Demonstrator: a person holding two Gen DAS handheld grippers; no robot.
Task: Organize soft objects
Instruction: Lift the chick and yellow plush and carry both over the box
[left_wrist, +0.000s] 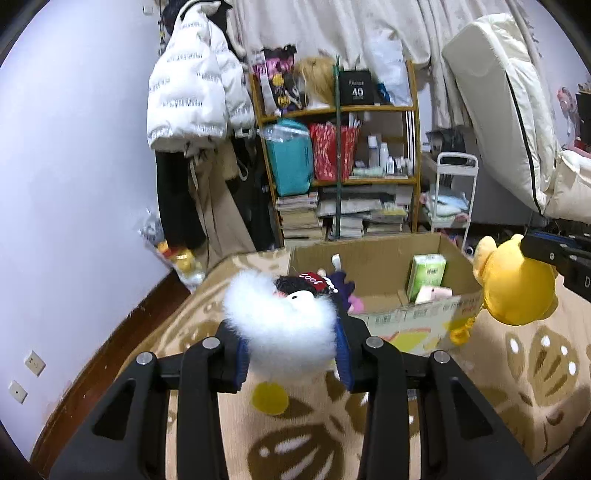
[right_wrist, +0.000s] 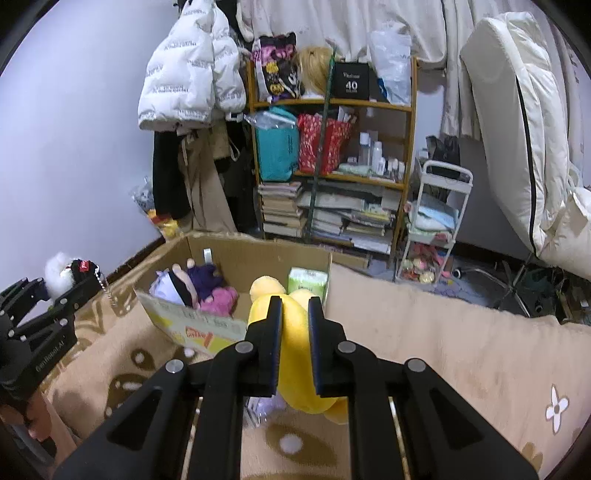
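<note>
- Left gripper (left_wrist: 293, 345), low centre of the left wrist view: jaws clamped on a white fluffy toy (left_wrist: 284, 325), squeezing it from both sides; the toy's dark head with a red "COOL" patch pokes up past the fingertips.
- In the right wrist view, that toy (right_wrist: 64, 273) and gripper show at the far left edge, raised above the rug (right_wrist: 424, 339).
- Right gripper (right_wrist: 295, 347), centre of the right wrist view: jaws closed tight on a yellow plush (right_wrist: 293, 354), which bulges above and below them.
- In the left wrist view the plush (left_wrist: 517, 288) hangs at the right edge, beside the box's near corner.
- Cardboard box (left_wrist: 406, 315), mid-frame on the rug, is open; it holds a purple doll (right_wrist: 201, 282), a pink toy (right_wrist: 221, 299) and a green tissue pack (left_wrist: 426, 271).
- Shelf (left_wrist: 340, 147) stands behind, against the curtain.
</note>
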